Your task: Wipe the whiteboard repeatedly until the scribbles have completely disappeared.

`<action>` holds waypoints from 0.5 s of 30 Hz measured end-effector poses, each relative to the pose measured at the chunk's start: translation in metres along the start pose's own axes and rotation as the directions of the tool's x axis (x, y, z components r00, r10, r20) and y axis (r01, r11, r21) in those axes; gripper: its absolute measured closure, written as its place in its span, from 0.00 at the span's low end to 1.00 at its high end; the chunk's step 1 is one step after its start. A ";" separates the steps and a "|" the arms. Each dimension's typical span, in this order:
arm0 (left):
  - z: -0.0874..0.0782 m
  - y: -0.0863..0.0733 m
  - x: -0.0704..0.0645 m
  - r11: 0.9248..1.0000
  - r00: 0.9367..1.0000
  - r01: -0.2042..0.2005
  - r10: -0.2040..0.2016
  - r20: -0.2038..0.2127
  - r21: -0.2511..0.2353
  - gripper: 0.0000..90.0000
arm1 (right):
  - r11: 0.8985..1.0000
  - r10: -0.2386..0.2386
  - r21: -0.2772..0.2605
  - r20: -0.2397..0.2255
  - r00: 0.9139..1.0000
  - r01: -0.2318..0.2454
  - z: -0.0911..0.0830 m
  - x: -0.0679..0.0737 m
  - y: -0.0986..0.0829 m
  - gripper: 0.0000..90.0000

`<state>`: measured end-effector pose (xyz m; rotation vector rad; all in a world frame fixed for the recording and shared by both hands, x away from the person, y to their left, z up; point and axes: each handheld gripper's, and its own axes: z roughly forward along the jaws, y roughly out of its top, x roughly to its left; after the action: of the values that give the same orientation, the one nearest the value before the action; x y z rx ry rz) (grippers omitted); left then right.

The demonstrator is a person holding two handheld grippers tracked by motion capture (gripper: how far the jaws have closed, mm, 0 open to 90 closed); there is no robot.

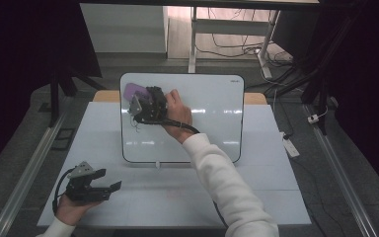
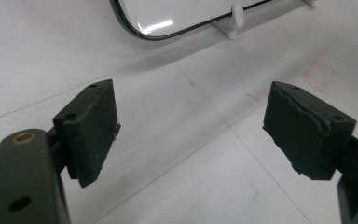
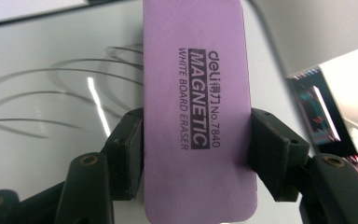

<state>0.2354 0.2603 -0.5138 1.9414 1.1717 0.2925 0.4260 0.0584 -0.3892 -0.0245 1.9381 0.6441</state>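
Overhead, whiteboard (image 1: 212, 123) on white table (image 1: 276, 192).

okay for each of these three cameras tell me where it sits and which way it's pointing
High view: above the person's side, looking forward and down at the whiteboard; forearms, both grippers.
Left gripper view: on the left gripper, jaws apart over the table.
Right gripper view: on the right gripper, clamping the purple eraser.
Shared: high and left views both show the whiteboard's lower edge.
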 end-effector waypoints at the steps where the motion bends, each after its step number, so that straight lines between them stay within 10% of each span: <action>1: 0.000 0.000 0.000 1.000 1.000 -0.003 0.003 0.000 0.000 0.20 | 1.000 0.001 0.024 -0.013 1.000 -0.001 -0.001 -0.003 0.001 0.44; 11: -0.001 0.000 0.000 1.000 1.000 0.000 0.000 -0.001 -0.002 0.20 | 0.984 -0.175 0.026 -0.055 0.983 0.177 -0.013 0.038 0.001 0.45; 15: -0.001 0.000 0.000 1.000 1.000 -0.002 0.002 -0.002 0.001 0.20 | 0.981 -0.183 0.054 -0.024 0.983 0.184 -0.015 0.031 -0.002 0.44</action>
<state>0.2351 0.2604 -0.5133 1.9438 1.1716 0.2957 0.4001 0.0584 -0.4120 -0.1732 1.9442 0.4677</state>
